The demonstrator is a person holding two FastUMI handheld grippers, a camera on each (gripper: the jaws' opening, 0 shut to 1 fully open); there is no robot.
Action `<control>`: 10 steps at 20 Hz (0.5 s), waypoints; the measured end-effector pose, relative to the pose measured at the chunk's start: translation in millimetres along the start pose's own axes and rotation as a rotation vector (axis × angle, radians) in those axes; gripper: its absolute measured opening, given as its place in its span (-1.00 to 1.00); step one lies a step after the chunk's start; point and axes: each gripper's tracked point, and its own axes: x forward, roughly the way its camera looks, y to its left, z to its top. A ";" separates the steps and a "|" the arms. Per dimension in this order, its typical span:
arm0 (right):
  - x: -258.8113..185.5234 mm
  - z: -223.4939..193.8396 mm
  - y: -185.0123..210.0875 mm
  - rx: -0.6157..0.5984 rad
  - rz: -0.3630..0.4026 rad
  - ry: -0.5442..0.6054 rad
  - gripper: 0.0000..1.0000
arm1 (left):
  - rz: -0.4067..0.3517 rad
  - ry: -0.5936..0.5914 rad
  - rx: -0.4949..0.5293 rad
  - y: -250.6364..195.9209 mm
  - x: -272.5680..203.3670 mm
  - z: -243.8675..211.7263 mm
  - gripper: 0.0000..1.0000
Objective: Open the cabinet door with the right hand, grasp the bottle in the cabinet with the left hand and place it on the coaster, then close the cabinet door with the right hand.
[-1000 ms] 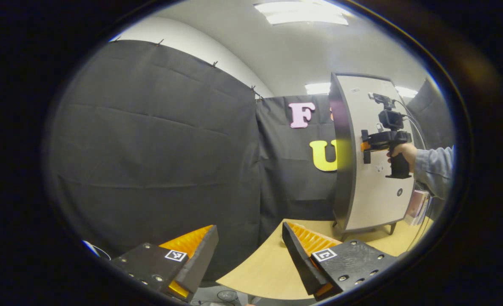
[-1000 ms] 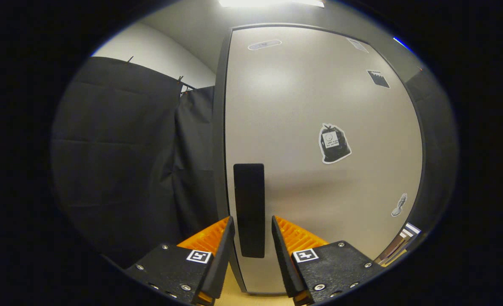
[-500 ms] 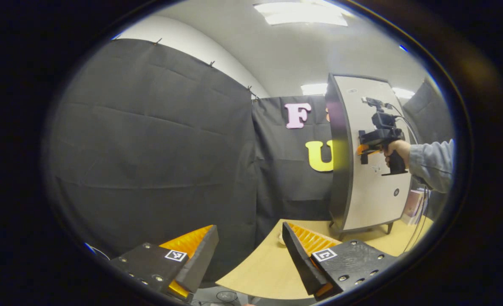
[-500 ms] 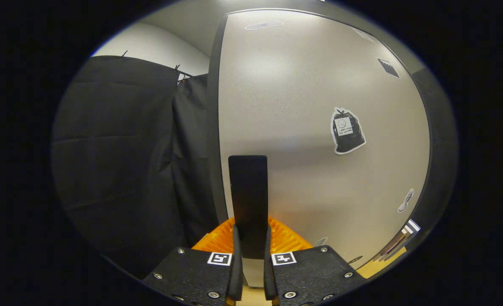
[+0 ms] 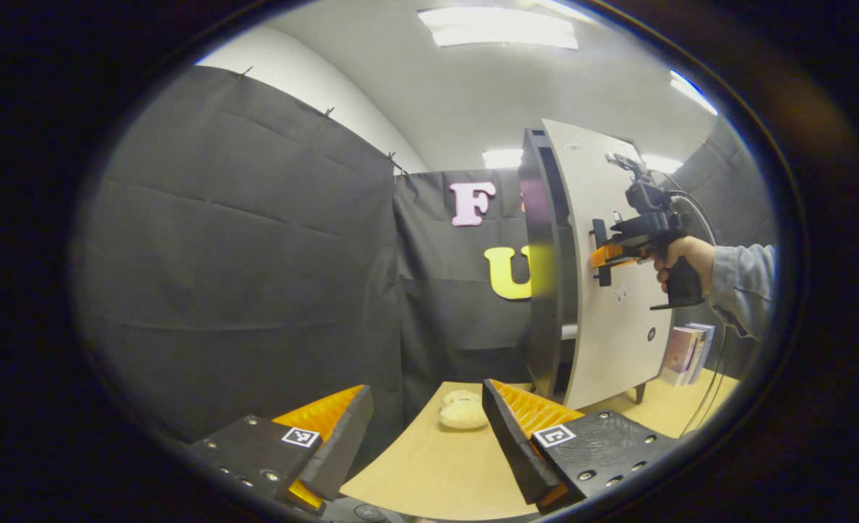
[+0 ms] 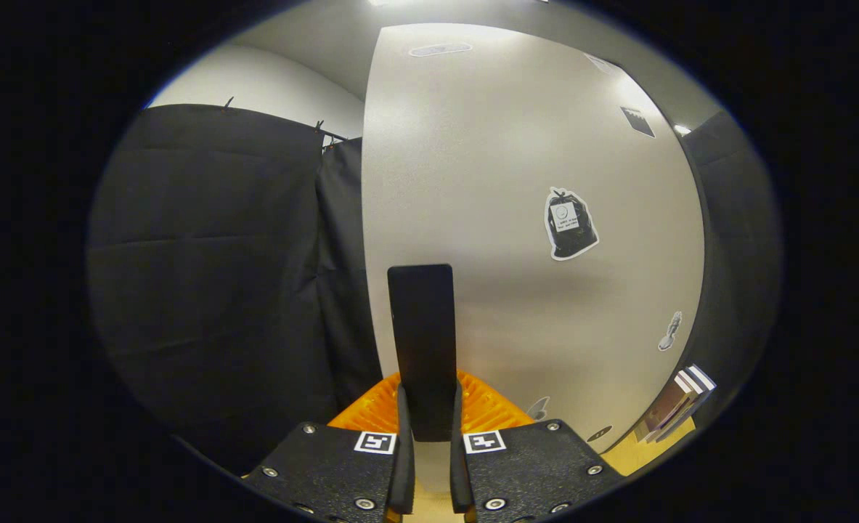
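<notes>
Booth: black cloth walls on the far and left sides; white ceiling with lit panels overhead
Table: pale wood top; bears the cabinet at its far right
Cabinet: tall, dark-framed, standing on short legs; a shelf edge shows in the gap behind the door; interior too dark to make out, bottle not discernible
Cabinet door: light grey, partly swung away from the frame; several small stickers on its face
Door handle: black vertical bar near the door's left edge
Right gripper: clenched on the door handle, one finger pressing each side of the bar's lower part; in the left gripper view it shows at the door, gripped by a hand in a grey sleeve
Left gripper: fingers spread wide, nothing between them; held above the near table edge, well apart from the cabinet
Plush item: cream, soft-looking, lying on the table near the cabinet's foot; kind uncertain
Books: upright beside the cabinet's right side
</notes>
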 end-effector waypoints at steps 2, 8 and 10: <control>3.7 -2.9 -5.3 0.001 0.008 0.002 -0.61 | -0.035 0.001 -0.010 -15.0 5.9 -1.7 0.76; 0.1 -4.9 -15.7 0.004 0.033 -0.009 -0.61 | -0.104 0.010 -0.030 -53.4 14.2 -3.3 0.82; -0.9 -5.0 -19.6 0.011 0.038 -0.011 -0.61 | -0.121 0.005 -0.028 -63.9 14.2 -0.8 0.76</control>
